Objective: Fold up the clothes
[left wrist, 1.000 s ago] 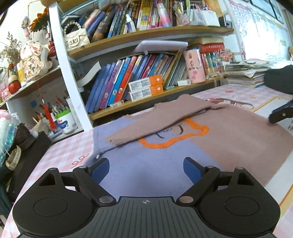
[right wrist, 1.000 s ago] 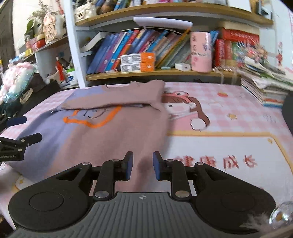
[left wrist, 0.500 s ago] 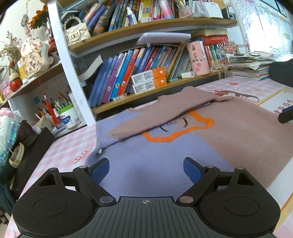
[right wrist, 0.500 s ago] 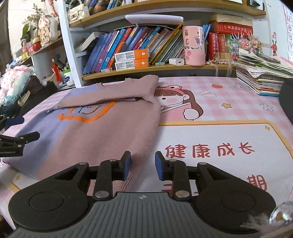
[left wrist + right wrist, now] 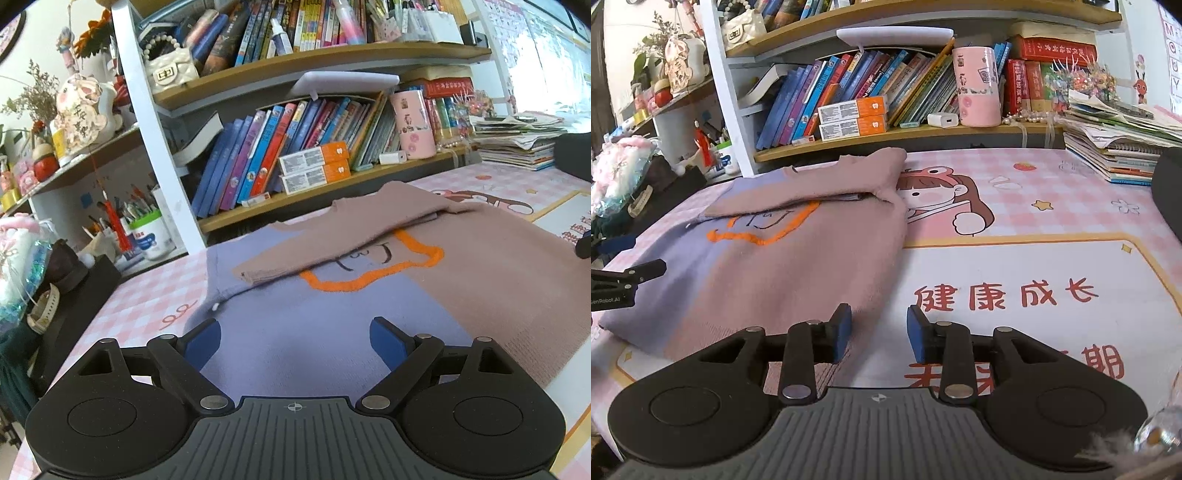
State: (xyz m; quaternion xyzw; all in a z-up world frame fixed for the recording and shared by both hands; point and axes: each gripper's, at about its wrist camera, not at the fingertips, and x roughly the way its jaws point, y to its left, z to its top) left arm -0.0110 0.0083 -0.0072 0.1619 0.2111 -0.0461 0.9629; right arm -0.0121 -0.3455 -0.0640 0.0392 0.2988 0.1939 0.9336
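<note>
Left tongs (image 5: 295,338) spread wide, empty, low over lilac half of sweater (image 5: 369,306). Right tongs (image 5: 878,332) apart, empty, straddling its mauve side edge. Spread flat along table (image 5: 1034,266) left side; sleeve (image 5: 812,184) folded across chest toward far edge. Risk: one-layer pinch dragging sleeve loose.

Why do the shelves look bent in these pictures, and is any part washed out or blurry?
Left wrist view: the fisheye lens bows the upper shelf, and the window corner at top right glares white. Right wrist view: the same curving bends the white shelf post; a blurred, fluffy object sits at the lower right corner, while the sweater is sharp.
</note>
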